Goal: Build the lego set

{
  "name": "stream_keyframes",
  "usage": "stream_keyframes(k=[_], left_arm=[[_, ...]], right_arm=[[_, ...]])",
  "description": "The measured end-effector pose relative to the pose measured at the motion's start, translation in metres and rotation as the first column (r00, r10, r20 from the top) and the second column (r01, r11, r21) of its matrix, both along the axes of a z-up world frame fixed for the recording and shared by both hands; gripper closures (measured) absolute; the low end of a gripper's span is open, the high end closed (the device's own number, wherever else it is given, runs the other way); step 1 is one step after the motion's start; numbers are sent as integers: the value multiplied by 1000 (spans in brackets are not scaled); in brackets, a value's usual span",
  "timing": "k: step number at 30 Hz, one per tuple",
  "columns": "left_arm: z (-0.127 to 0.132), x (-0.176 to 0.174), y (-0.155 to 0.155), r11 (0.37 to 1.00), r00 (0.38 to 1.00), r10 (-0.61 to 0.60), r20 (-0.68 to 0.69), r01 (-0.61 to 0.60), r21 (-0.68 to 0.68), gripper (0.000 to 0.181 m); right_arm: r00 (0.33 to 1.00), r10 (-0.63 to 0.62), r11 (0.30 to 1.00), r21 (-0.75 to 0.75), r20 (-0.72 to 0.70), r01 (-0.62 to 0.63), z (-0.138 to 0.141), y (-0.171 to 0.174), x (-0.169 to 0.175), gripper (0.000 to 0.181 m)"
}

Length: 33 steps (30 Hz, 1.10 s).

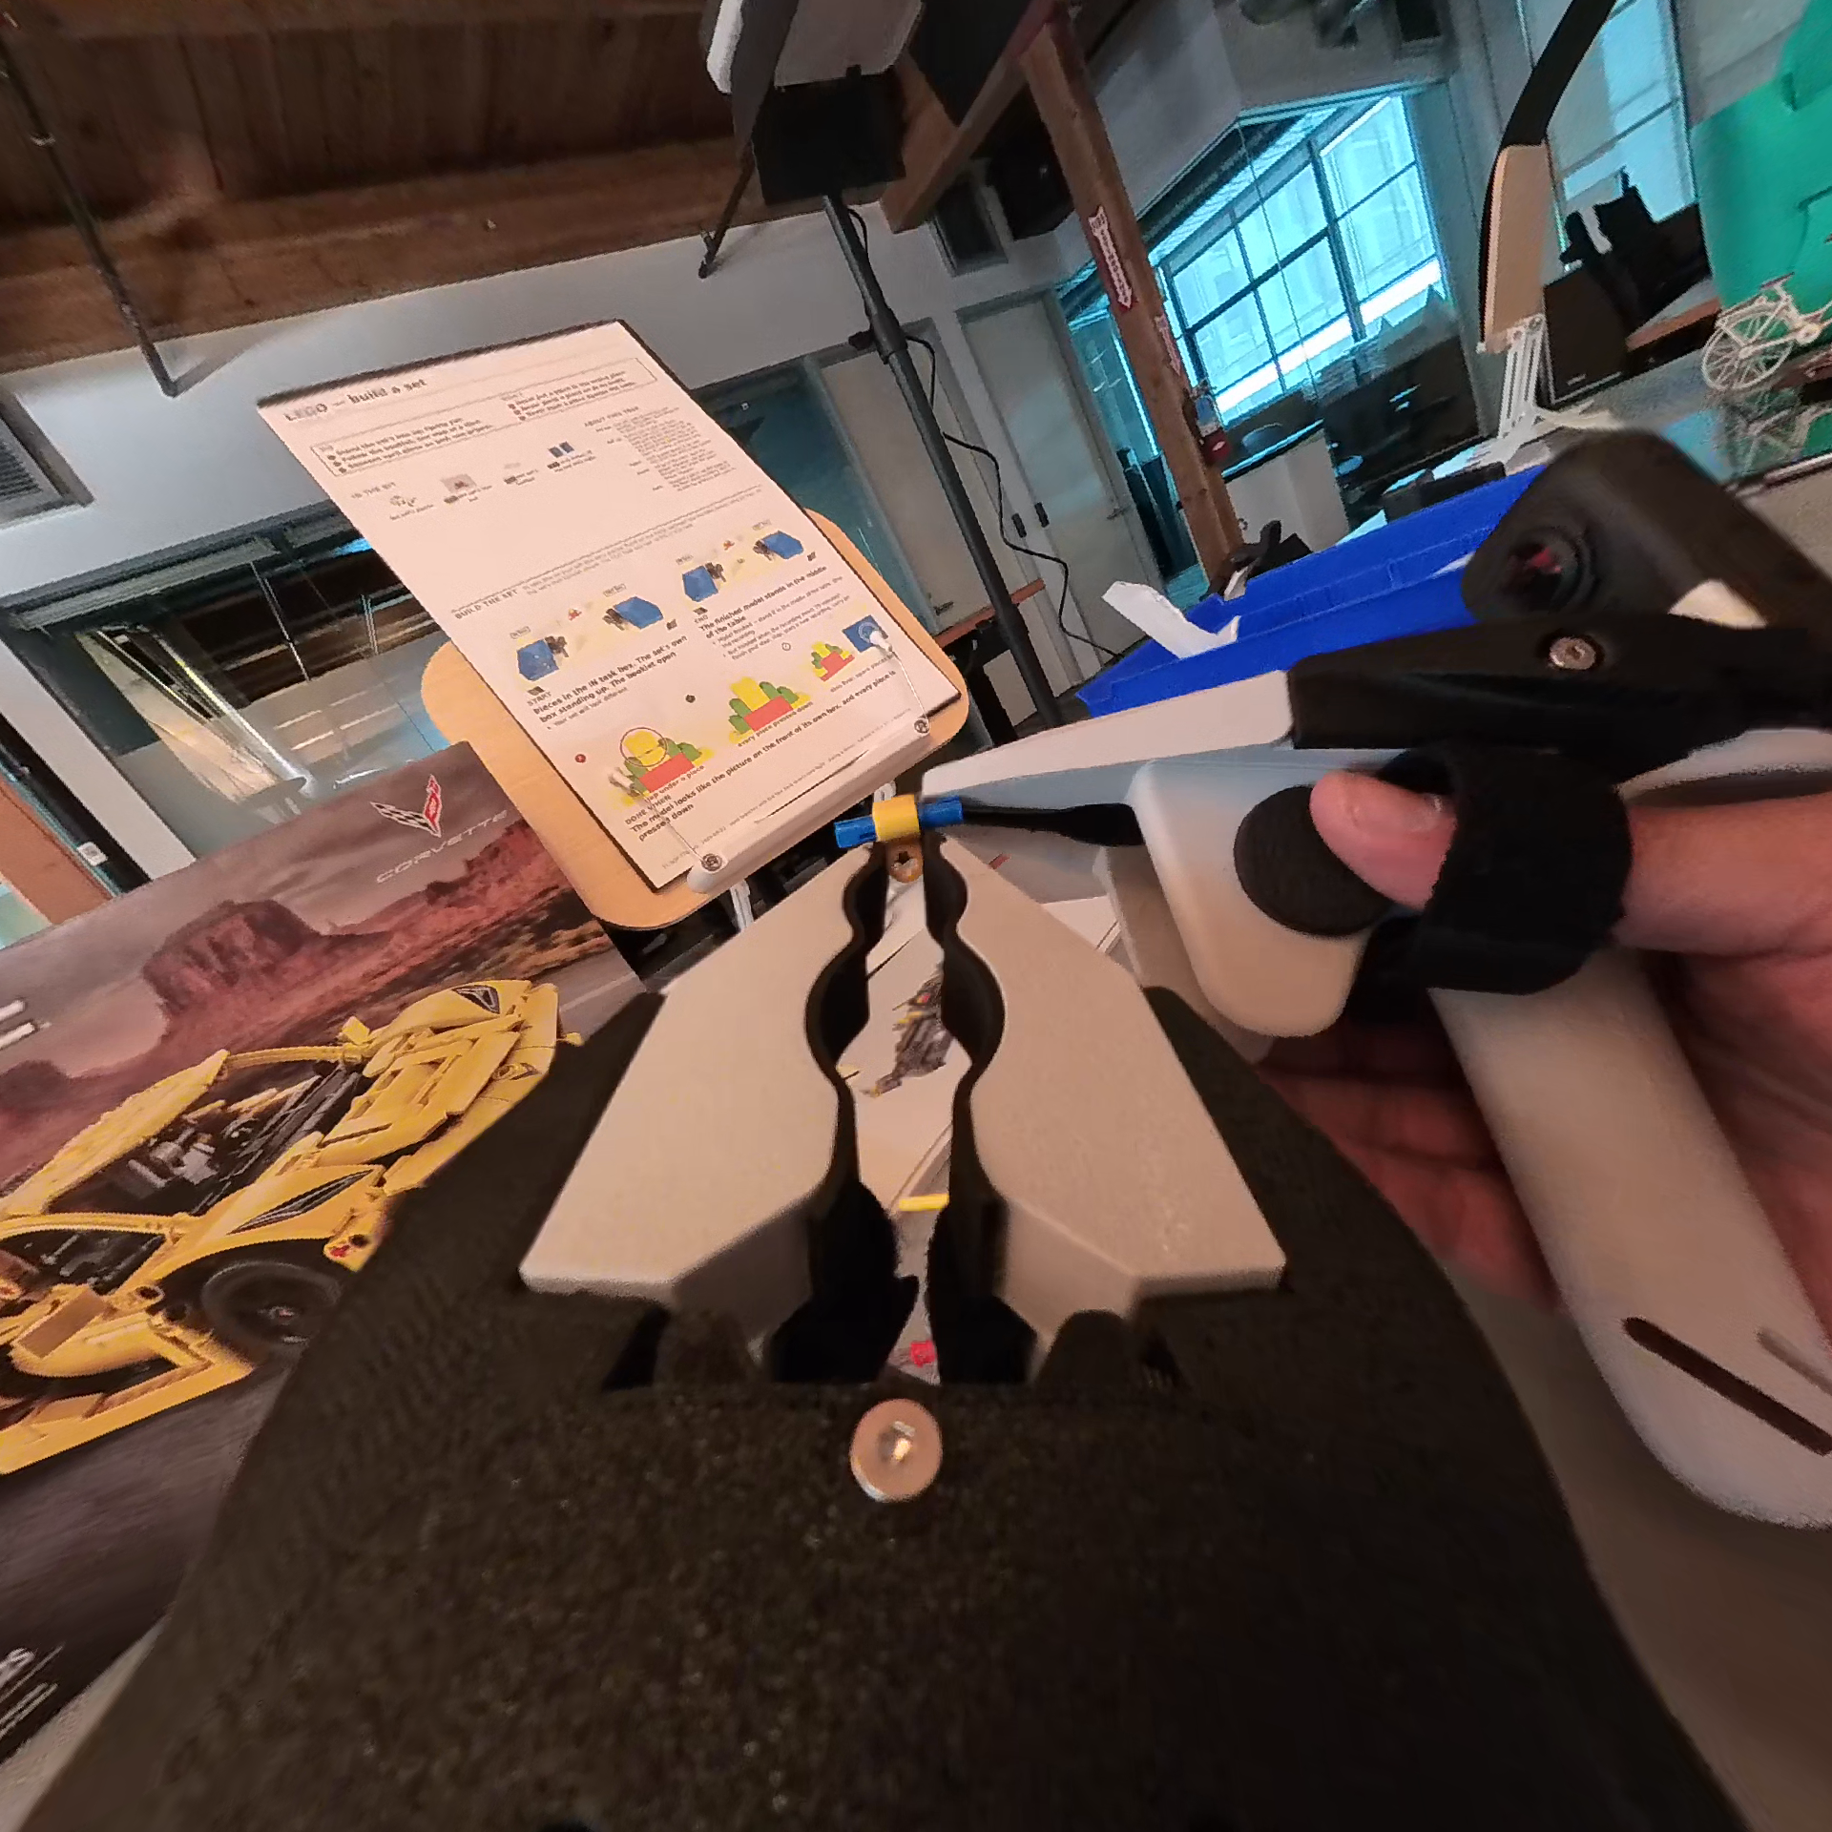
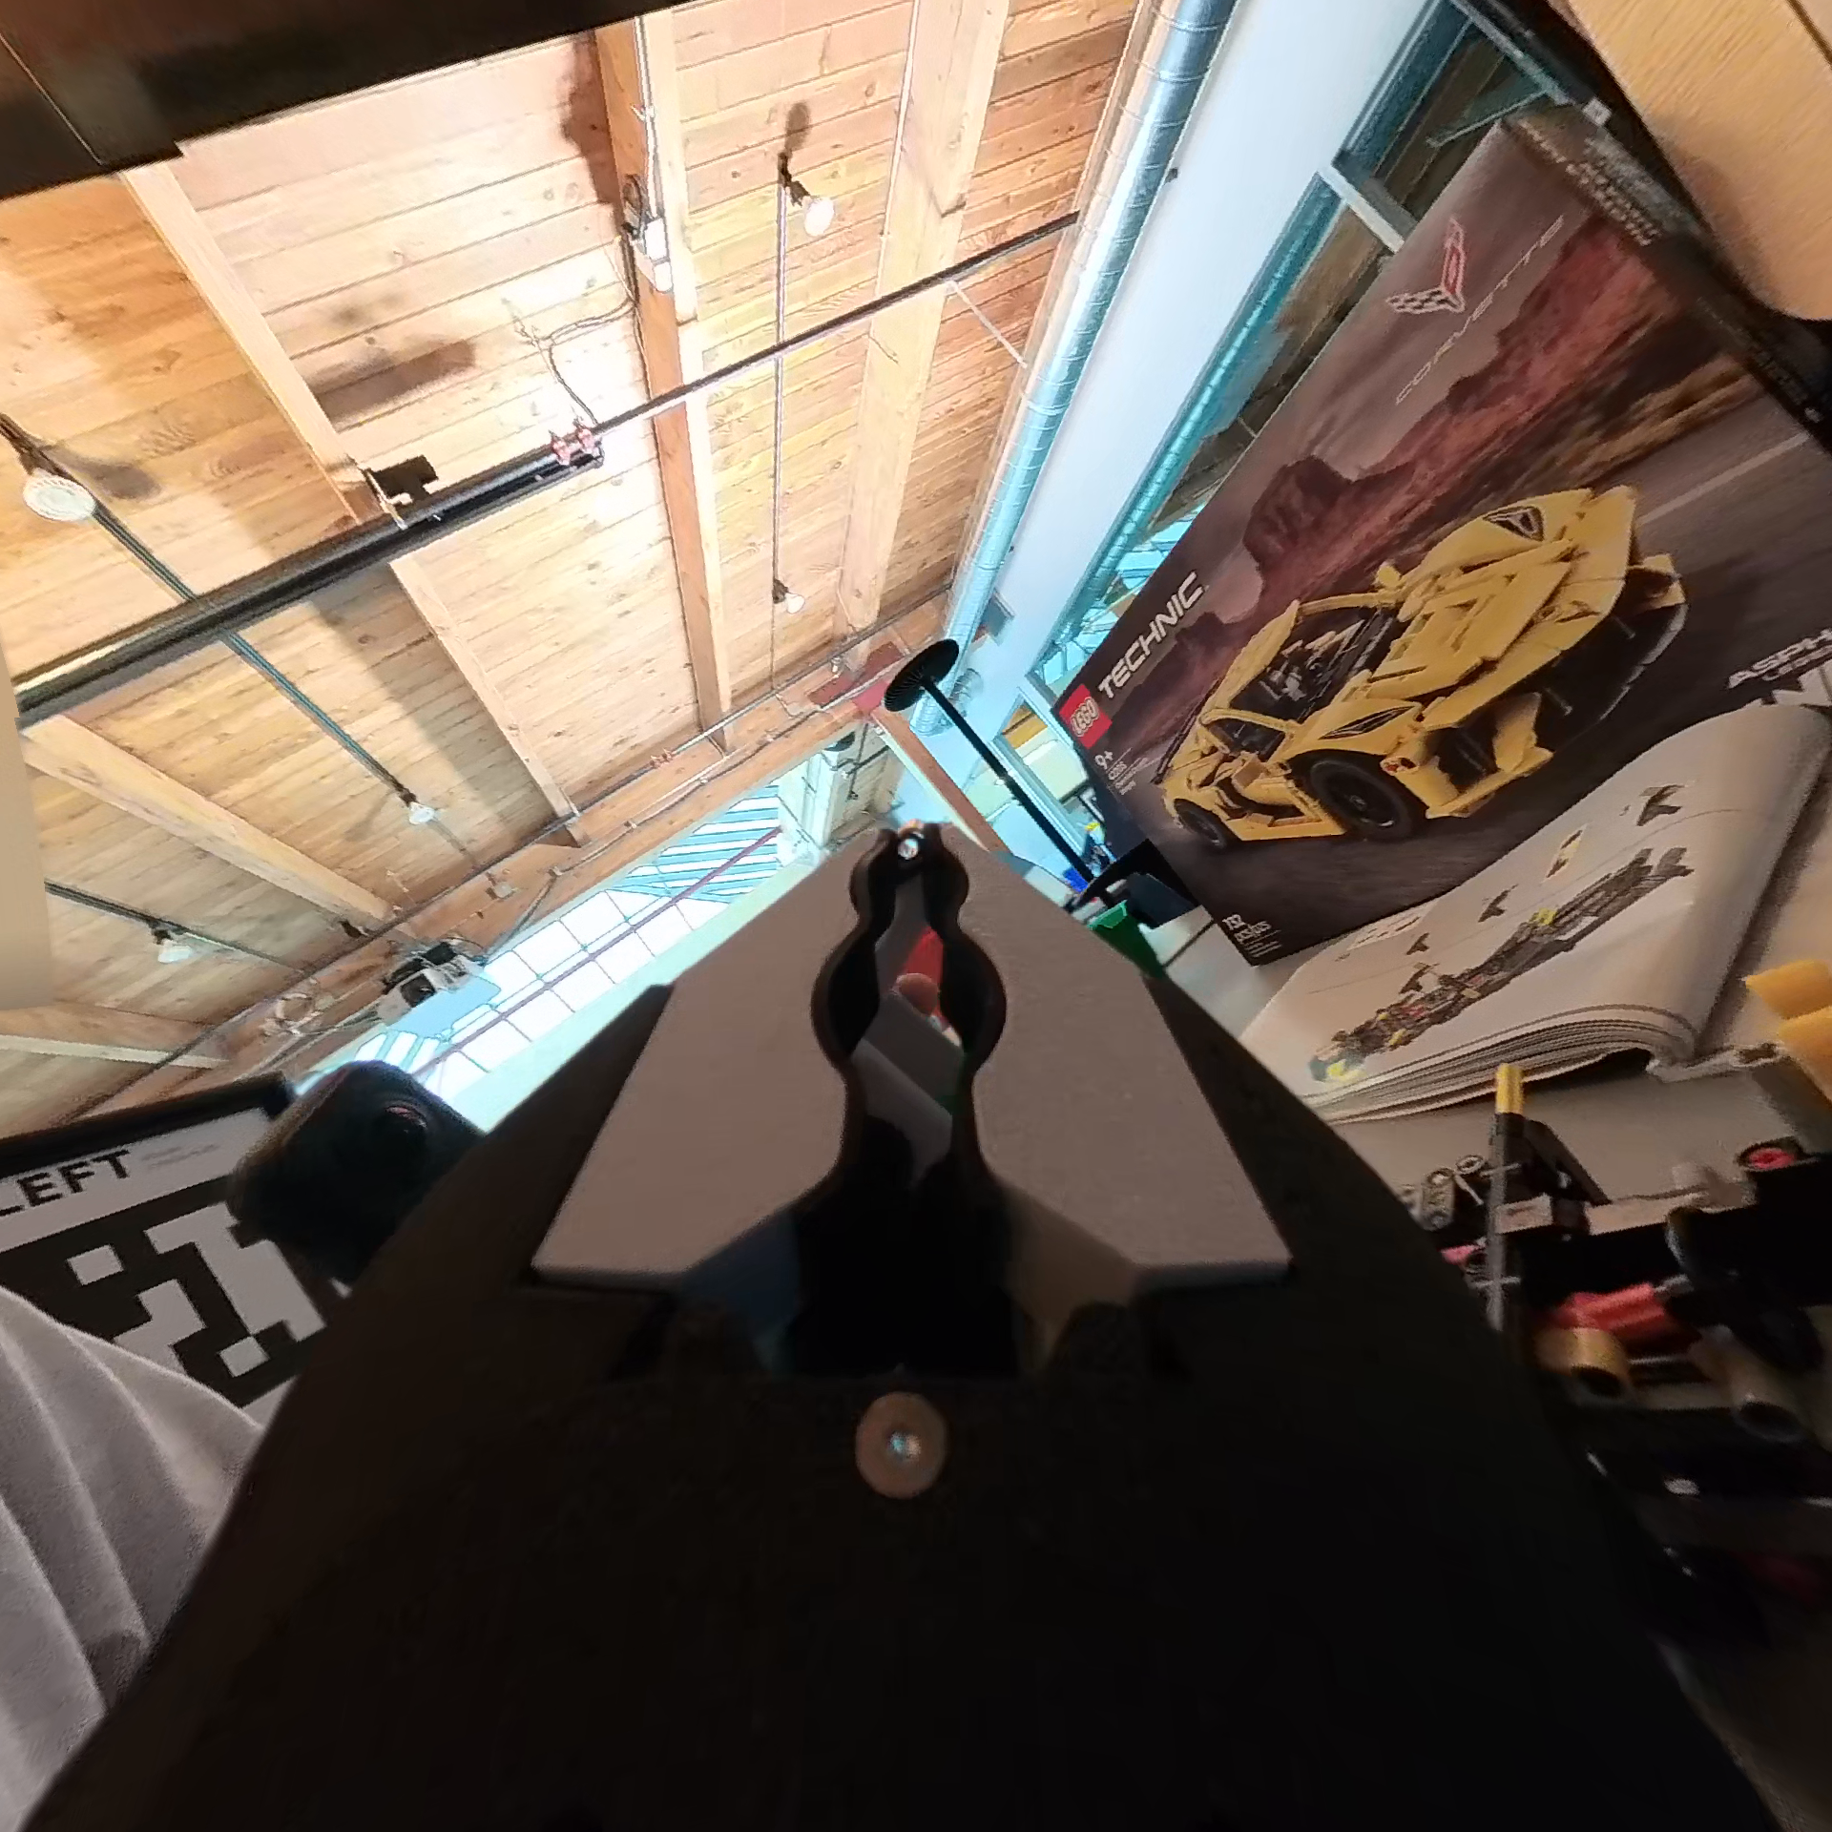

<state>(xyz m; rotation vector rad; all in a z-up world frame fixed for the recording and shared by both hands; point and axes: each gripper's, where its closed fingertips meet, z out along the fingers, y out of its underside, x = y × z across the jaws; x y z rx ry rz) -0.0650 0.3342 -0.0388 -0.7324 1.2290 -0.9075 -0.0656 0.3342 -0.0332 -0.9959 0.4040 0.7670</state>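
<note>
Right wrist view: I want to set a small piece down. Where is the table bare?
Little is bare. One narrow strip of grey table lies between the open white instruction booklet and the black partly built model. Yellow foam-like blocks crowd the booklet's right edge, and the car-picture cardboard box stands behind it.

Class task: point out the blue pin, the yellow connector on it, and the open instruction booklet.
blue pin (image 1: 851, 831), left wrist view, its free left end.
yellow connector (image 1: 891, 819), left wrist view, its barrel.
instruction booklet (image 2: 1546, 952), right wrist view, the open page.
</note>
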Motion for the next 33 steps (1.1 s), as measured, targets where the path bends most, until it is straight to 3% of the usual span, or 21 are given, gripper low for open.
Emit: stream_keyframes(k=[5, 8, 12, 16, 19, 22, 27, 33], left_arm=[[1, -1, -2, 981, 994, -107, -5, 105, -165, 173], [4, -2, -4, 971, 990, -138, 3, 136, -195, 174], [4, -4, -4, 960, 986, -168, -4, 162, -230, 174], [0, -7, -6, 897, 946, -322, -45, 290, -334, 174], [-5, -7, -10, 839, 900, -429, -75, 367, -402, 174], [-11, -5, -13, 860, 897, -427, -115, 363, -359, 174], [-19, -3, -12, 916, 919, -360, -163, 314, -252, 174], [-29, -3, -14, 941, 912, -334, -236, 308, -141, 174]], right_arm=[[1000, 20, 1000, 16, 5, -20, 2, 0, -2, 177], [979, -80, 996, -30, 187, 87, 6, -1, -2, 177], [889, -168, 973, -75, 426, 220, 7, -1, -4, 178], [695, -187, 935, -91, 695, 343, 2, -2, -8, 177], [546, -135, 926, -90, 827, 366, -4, -4, -8, 177], [357, -113, 912, -46, 927, 407, -9, -7, -7, 177], [249, -110, 882, -21, 962, 471, -17, -7, -4, 177], [4, -89, 838, 73, 996, 541, -25, -8, -5, 176]])
